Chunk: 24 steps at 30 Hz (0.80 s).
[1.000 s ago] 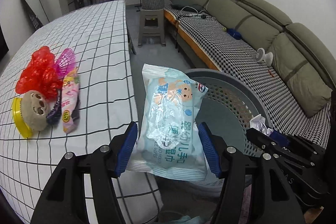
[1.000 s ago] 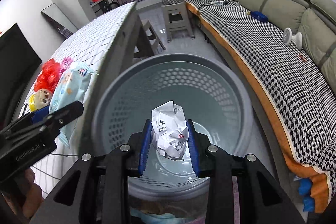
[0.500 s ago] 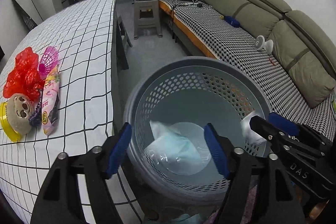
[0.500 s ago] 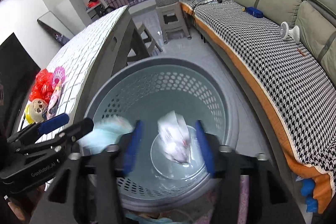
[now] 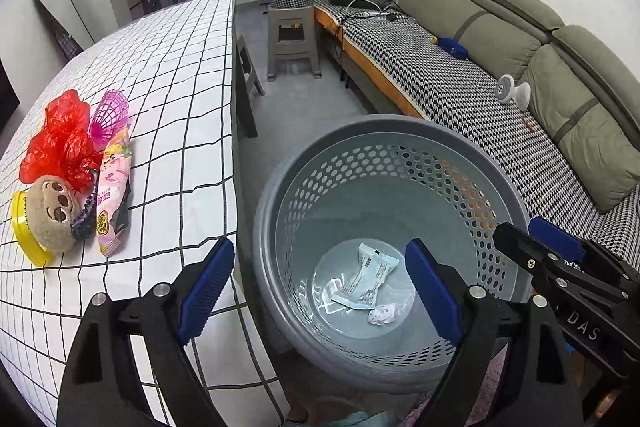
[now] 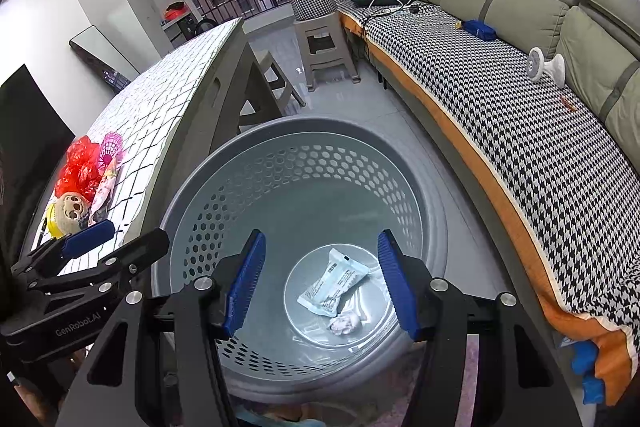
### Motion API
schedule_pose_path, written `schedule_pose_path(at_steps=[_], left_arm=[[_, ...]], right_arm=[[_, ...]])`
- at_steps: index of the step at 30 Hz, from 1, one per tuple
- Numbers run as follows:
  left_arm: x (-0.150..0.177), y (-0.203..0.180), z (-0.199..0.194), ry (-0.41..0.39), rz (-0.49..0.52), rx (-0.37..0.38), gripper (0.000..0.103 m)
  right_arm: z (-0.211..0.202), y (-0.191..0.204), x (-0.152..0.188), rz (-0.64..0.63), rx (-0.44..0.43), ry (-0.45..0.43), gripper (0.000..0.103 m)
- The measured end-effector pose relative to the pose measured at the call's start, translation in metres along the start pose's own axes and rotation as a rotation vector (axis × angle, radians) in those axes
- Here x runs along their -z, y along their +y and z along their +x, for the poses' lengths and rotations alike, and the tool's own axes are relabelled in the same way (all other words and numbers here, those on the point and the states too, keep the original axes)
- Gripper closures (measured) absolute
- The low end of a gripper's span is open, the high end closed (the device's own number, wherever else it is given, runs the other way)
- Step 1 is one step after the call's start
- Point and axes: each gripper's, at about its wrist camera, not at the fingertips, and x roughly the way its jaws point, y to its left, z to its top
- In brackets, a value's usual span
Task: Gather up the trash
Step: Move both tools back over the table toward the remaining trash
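A grey perforated basket (image 5: 400, 131) stands on the floor beside the table; it also shows in the right wrist view (image 6: 304, 131). On its bottom lie a pale blue wipes pack (image 5: 366, 283) (image 6: 334, 281) and a crumpled white wrapper (image 5: 382, 314) (image 6: 345, 322). My left gripper (image 5: 320, 287) is open and empty above the basket's left rim. My right gripper (image 6: 322, 281) is open and empty above the basket's middle. On the table lie a red plastic bag (image 5: 60, 139), a pink snack packet (image 5: 112, 191) and a pink mesh cup (image 5: 109, 113).
The table (image 5: 168, 67) has a white grid cloth; a plush sloth toy (image 5: 50, 213) on a yellow lid (image 5: 24, 231) sits by the trash. A grey stool (image 5: 292, 43) stands further back. A long sofa (image 5: 480, 67) runs along the right.
Both grippers opened: the left dropped the wipes pack and the right dropped the crumpled wrapper. Both pieces now lie on the basket's bottom.
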Motion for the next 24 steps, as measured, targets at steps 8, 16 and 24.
schedule_pose_path(at_steps=[8, 16, 24], left_arm=[[-0.001, 0.003, -0.010, -0.029, -0.012, -0.016, 0.012], [0.002, 0.010, -0.025, -0.063, -0.025, -0.025, 0.008], [0.004, 0.030, -0.047, -0.117, -0.078, -0.055, 0.007]], right_arm=[[-0.008, 0.001, 0.002, -0.003, 0.002, -0.019, 0.043], [-0.020, 0.009, 0.004, -0.025, -0.002, -0.045, 0.043], [-0.030, 0.028, 0.003, -0.052, -0.040, -0.084, 0.038]])
